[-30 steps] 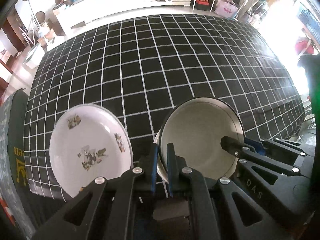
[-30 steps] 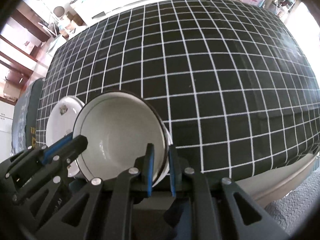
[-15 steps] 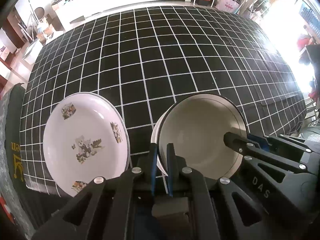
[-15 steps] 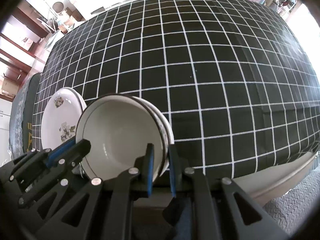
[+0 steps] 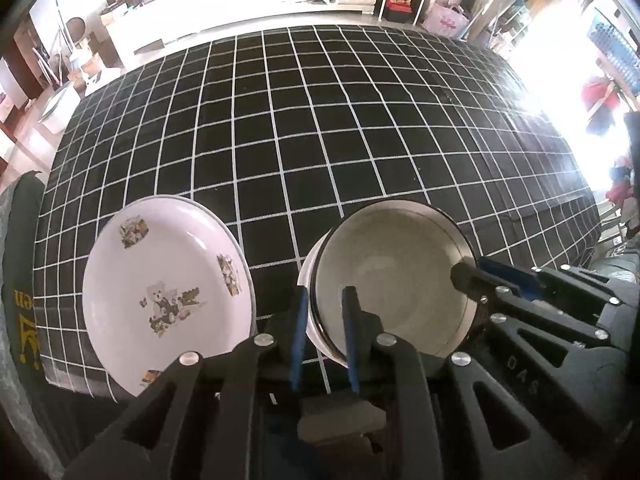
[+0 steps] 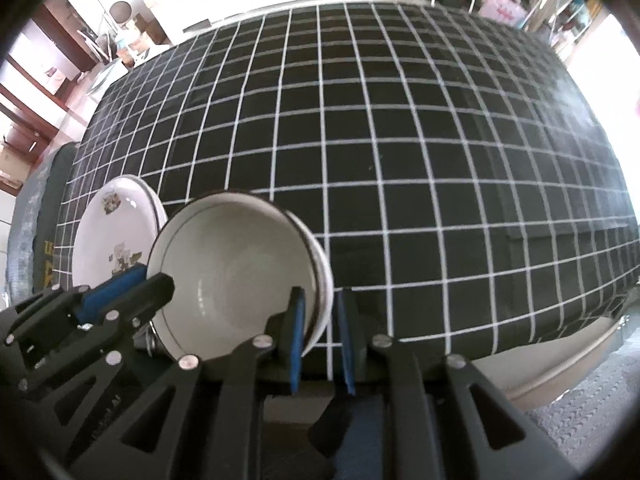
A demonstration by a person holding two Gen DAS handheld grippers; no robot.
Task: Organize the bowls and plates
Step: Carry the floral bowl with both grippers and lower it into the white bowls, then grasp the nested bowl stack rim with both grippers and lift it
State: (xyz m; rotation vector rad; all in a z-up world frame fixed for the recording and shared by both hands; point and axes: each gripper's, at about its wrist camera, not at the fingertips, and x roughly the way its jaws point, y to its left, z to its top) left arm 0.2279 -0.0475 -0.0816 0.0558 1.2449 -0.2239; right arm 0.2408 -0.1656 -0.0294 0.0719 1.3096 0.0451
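Opening left gripper (image 5: 324, 304), right gripper (image 6: 322, 308) astride bowl (image 5: 394, 280) rim | tablecloth (image 5: 320, 120) beyond bare

Left gripper (image 5: 323, 300) jaws opening astride bowl (image 5: 394, 282) rim; plate (image 5: 168, 296) beside.

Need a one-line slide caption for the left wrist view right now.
Left tongs opening around the near rim of stacked bowls, right tongs opposite, bear-print plate alongside on checked tablecloth.

- The left gripper (image 5: 323, 336) is opening; its fingers now stand off the bowl's (image 5: 394, 280) rim between them.
- The right gripper (image 6: 321, 338) likewise is opening around the opposite rim.
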